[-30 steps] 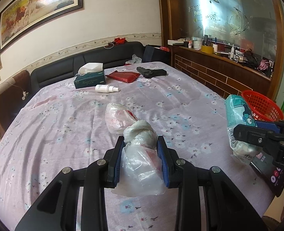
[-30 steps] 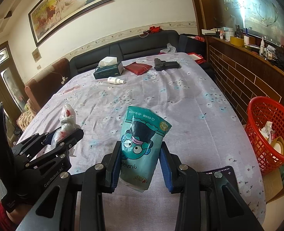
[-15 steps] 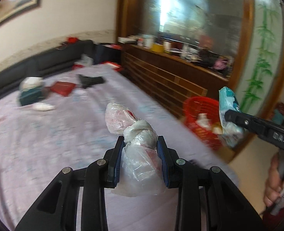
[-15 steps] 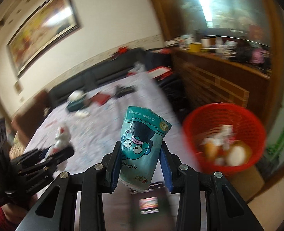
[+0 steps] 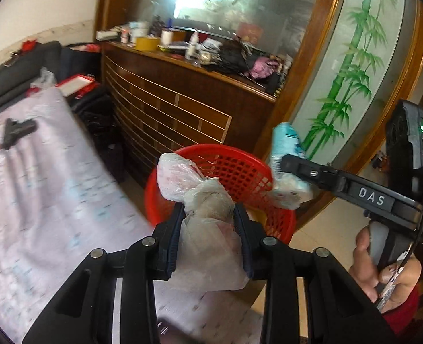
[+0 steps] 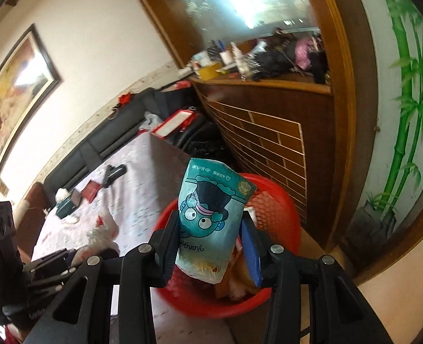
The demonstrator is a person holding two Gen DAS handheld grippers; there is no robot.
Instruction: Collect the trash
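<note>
So right now I'm holding both grippers out past the table edge, over the red basket [image 5: 234, 172]. My left gripper [image 5: 208, 229] is squeezing a knotted plastic bag [image 5: 208, 243], jaws closed most of the way onto it, with the knot and the puffy top poking out beyond the fingertips. My right gripper [image 6: 211, 235] is clamping a teal tissue pack [image 6: 211, 215] (the one with the cartoon face in a top hat), jaws pressing on both sides, and the pack is standing roughly upright right above the basket's opening. The basket is sitting on the floor between the table with the flowery cloth [image 5: 45, 200] and the wooden cabinet [image 5: 165, 106], and there's some stuff lying in it, too blurry for me to make out.
</note>
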